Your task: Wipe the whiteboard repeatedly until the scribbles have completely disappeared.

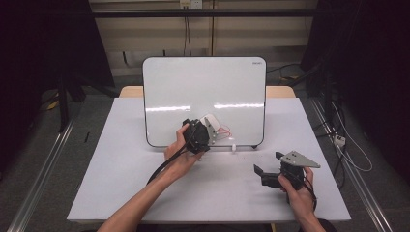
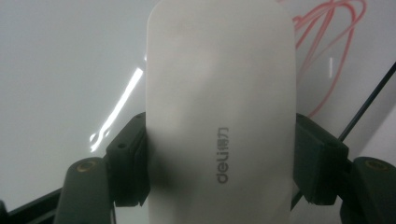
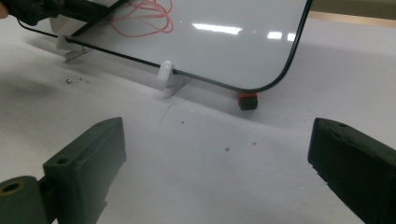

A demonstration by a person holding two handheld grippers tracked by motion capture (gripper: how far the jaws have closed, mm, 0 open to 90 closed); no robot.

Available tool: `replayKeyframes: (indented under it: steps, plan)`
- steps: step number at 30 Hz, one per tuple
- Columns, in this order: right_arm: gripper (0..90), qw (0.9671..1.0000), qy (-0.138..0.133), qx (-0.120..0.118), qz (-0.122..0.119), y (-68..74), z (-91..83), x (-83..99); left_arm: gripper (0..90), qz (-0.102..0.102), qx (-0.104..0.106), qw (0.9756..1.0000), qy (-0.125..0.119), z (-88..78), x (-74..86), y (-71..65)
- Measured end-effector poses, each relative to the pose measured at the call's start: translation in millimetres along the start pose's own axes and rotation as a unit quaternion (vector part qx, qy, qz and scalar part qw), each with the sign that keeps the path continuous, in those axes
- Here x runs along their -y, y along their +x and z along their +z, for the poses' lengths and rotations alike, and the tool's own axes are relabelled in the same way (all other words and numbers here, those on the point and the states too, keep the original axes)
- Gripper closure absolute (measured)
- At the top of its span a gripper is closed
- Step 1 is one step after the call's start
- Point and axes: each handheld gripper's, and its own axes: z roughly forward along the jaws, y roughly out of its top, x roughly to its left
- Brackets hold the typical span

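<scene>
White counter (image 1: 121, 183) carries the setup. Left hand-held gripper (image 1: 205, 135) is clamped on a white oblong plastic eraser (image 2: 219, 112), pressed to the lower middle of an upright white dry-erase board (image 1: 203, 84) beside red scribbles (image 2: 327, 42). Right hand-held gripper (image 1: 268, 164), near right, jaws wide, holds nothing.

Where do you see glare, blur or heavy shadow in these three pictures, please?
High view: two bright glare streaks cross the whiteboard, and the room on both sides is nearly black. Left gripper view: the white eraser in the left claw is soft and out of focus, with a glare streak on the board behind it. Right gripper view: the right claw looks blurred up close; ceiling lights reflect on the board.
</scene>
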Motion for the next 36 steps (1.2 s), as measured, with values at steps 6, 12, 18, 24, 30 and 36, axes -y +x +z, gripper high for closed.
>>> replayKeyframes:
  steps: [6, 12, 18, 24, 30, 36]
  plan:
    - [4.1, 1.0000, 0.000, 0.001, 0.001, 0.0, 0.0, 0.1, 31.1, -0.042, -0.007, 0.9991, 0.007, -8.3, 20.6, 32.4]
    - [4.1, 1.0000, 0.001, 0.002, 0.000, 0.1, 0.7, -0.1, 31.1, -0.062, -0.025, 0.9977, 0.013, -11.6, 28.5, 40.4]
    - [4.1, 1.0000, 0.001, 0.002, 0.000, 0.7, 1.0, -0.3, 31.0, -0.072, -0.026, 0.9970, 0.014, -9.7, 23.8, 36.2]
    - [4.1, 1.0000, 0.001, 0.002, -0.001, 1.1, 0.9, -0.4, 31.0, -0.042, -0.022, 0.9988, 0.009, -4.4, 12.1, 14.8]
    - [4.1, 1.0000, 0.002, 0.000, -0.002, 1.5, 1.1, -0.3, 31.0, -0.025, -0.016, 0.9996, 0.004, 1.1, -1.2, -4.5]
    - [4.1, 1.0000, 0.000, 0.000, -0.003, 1.3, 0.2, -0.3, 30.9, -0.003, -0.018, 0.9998, -0.001, 6.3, -13.0, -23.4]
